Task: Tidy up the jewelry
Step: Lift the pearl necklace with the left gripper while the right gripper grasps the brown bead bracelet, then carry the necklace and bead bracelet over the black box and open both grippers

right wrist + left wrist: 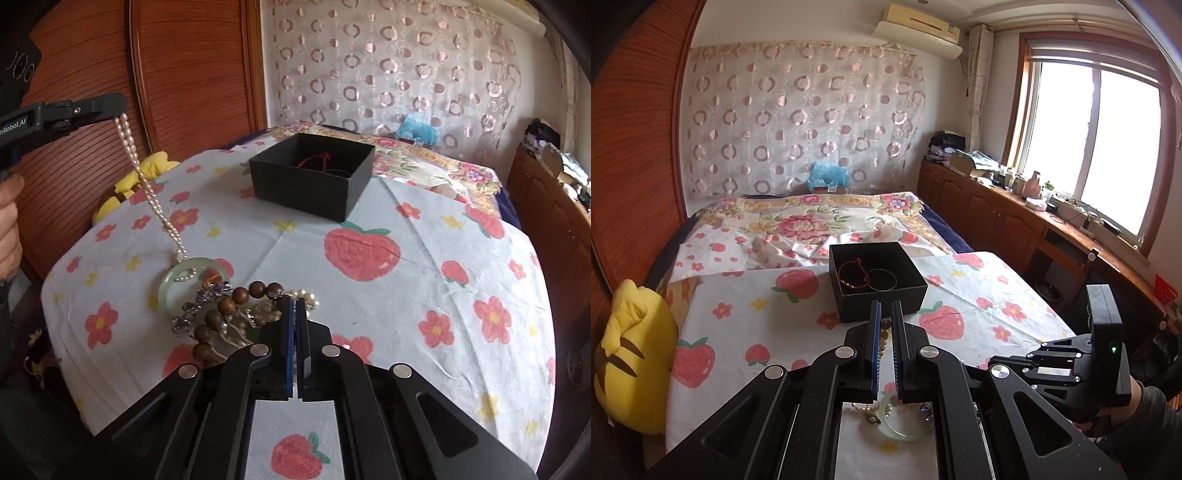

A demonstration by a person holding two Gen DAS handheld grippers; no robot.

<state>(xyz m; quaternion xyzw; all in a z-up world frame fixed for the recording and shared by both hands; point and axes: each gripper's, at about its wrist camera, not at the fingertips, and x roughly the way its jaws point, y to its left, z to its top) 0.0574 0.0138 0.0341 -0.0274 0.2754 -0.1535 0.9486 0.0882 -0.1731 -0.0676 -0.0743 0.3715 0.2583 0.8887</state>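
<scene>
Blown-out window [1097, 147] daylight; sharp frames, fisheye-bent edges.

bed [424, 280] | strawberry sheet | black box [312, 177] | jewelry pile [229, 310]

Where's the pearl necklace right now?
In the right wrist view, the pearl necklace hangs from the left gripper at upper left, its lower end trailing across the jade bangle in the jewelry pile, short of the black box.

Left tongs [120, 110] lift a pearl strand [147, 184] (lower end on jade ring [173, 277]).
</scene>
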